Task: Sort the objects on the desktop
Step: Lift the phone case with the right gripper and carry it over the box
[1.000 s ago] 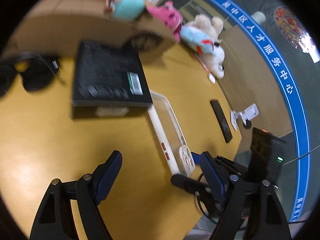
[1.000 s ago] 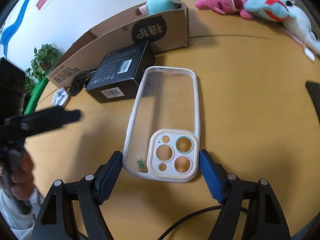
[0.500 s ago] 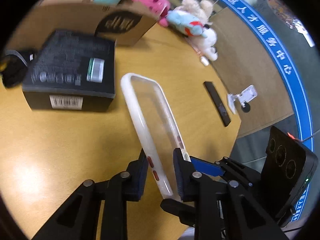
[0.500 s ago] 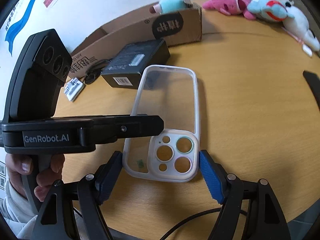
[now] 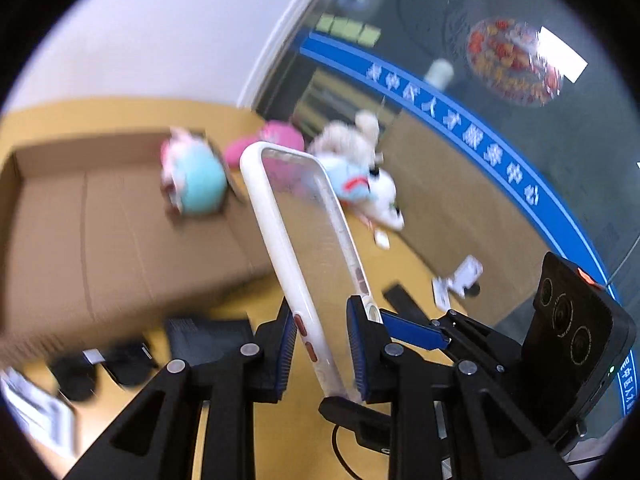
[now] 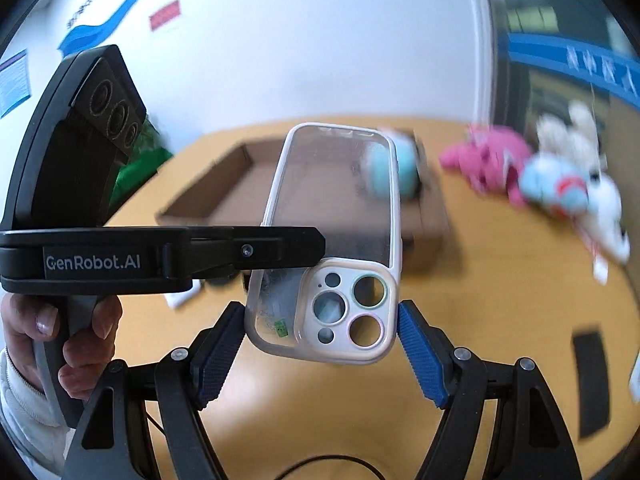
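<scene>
Above the worktop (image 6: 500, 300), the phone case (image 6: 332, 240) hangs in both tools: left tool (image 5: 320, 344) pinches its side rail, right tool (image 6: 320, 340) clamps the camera end. Its long axis points toward the cardboard box (image 6: 224, 196) at the far edge.

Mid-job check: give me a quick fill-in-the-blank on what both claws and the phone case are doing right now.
1. The phone case is gripped by ____ claws at once.
2. The left claw pinches the case's ____ edge.
3. The right claw grips the end with the ____ cutouts.
4. Inside the cardboard box sits a ____ plush toy.

Answers: both; side; camera; turquoise
</scene>
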A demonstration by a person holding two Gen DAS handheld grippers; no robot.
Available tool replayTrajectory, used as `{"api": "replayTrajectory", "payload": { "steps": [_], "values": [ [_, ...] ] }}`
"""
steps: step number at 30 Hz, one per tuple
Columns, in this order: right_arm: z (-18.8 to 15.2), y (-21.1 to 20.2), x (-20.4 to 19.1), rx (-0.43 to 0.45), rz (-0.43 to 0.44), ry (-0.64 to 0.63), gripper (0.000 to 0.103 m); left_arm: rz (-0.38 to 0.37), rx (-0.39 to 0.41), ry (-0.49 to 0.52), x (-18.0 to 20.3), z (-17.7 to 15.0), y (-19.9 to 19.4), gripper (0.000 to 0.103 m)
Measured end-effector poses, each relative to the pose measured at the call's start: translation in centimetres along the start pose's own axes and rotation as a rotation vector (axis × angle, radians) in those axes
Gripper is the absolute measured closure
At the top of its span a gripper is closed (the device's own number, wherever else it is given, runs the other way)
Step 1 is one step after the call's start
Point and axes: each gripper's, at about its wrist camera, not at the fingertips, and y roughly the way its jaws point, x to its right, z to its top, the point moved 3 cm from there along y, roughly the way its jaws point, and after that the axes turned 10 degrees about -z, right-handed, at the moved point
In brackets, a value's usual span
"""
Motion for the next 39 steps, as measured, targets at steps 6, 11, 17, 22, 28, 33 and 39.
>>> {"api": "replayTrajectory", "payload": {
  "steps": [6, 11, 17, 22, 28, 33, 39],
  "values": [
    [6.8, 1.2, -3.4, 0.094, -0.004, -0.065, 0.028, 0.019, 0.074, 0.047, -1.9, 4.9, -3.5, 0.079],
    [10.1, 3.0, -5.1, 0.122, 0.004, -0.097, 0.028, 0.036, 0.103, 0.043, -4.3, 7.2, -4.4, 0.079],
    [12.6, 6.3, -6.4, 0.112, 0.008, -0.121, 0.028, 0.032, 0.107, 0.016, -7.8, 9.2, -4.0, 0.079],
    [13.8, 9.5, -6.4, 0.091, 0.009, -0.127, 0.028, 0.031, 0.096, -0.011, -10.3, 10.3, -3.2, 0.079],
    [14.4, 13.8, -6.2, 0.031, 0.014, -0.122, 0.028, 0.021, 0.05, -0.077, -14.1, 10.7, -1.1, 0.079],
    [12.8, 17.8, -5.4, -0.065, 0.017, -0.086, 0.028, 0.01, -0.034, -0.159, -17.2, 9.5, 2.3, 0.079],
    [9.2, 22.9, -3.6, -0.219, 0.039, -0.027, 0.028, -0.008, -0.159, -0.308, -21.2, 6.5, 6.6, 0.079]
  ]
}}
